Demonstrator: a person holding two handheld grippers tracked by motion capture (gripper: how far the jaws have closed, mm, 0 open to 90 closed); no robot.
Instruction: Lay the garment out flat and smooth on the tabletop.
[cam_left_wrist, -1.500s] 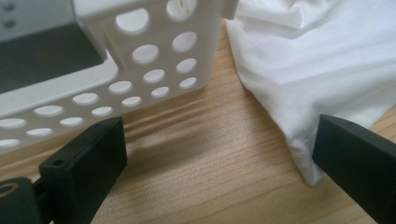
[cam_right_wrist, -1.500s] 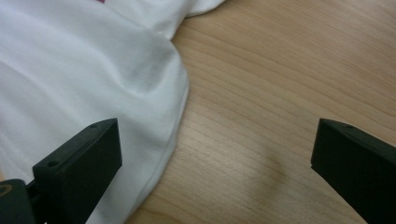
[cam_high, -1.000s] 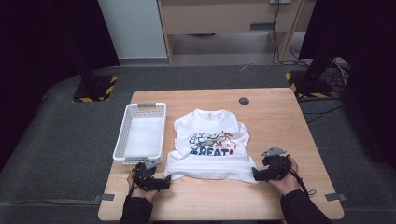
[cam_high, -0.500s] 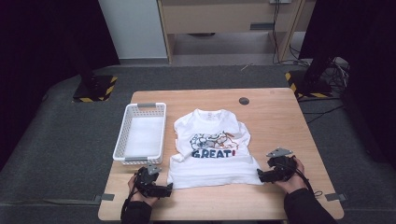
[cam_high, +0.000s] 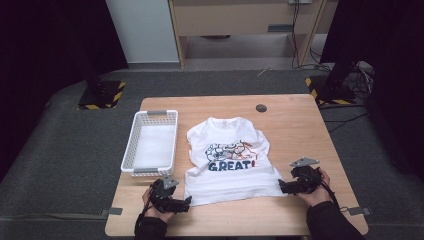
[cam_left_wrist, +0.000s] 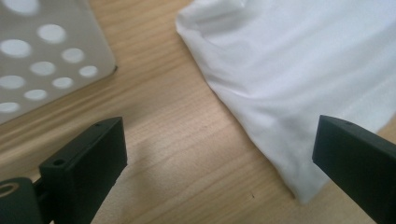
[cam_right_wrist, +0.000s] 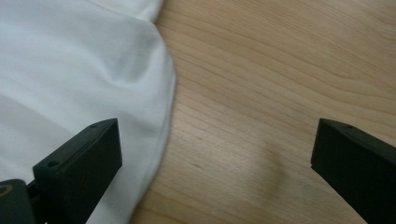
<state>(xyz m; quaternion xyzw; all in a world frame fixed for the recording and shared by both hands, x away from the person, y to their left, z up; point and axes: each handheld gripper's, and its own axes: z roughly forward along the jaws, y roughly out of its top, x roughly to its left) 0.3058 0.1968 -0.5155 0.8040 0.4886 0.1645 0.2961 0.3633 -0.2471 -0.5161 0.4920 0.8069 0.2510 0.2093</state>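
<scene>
White T-shirt (cam_high: 230, 155) flat at table (cam_high: 295, 120) centre, hem nearest, between left gripper (cam_high: 184, 203) and right gripper (cam_high: 282, 186), both spread wide, empty, just beside hem corners.

"GREAT!" — on white T-shirt (cam_high: 231, 152)

White T-shirt (cam_high: 230, 155), dark "GREAT!" lettering, multicoloured cartoon print. White perforated basket (cam_high: 150, 144). Pale wood-grain worktop (cam_high: 295, 130). Black tongs: left tongs (cam_high: 186, 202), right tongs (cam_high: 283, 185).
</scene>
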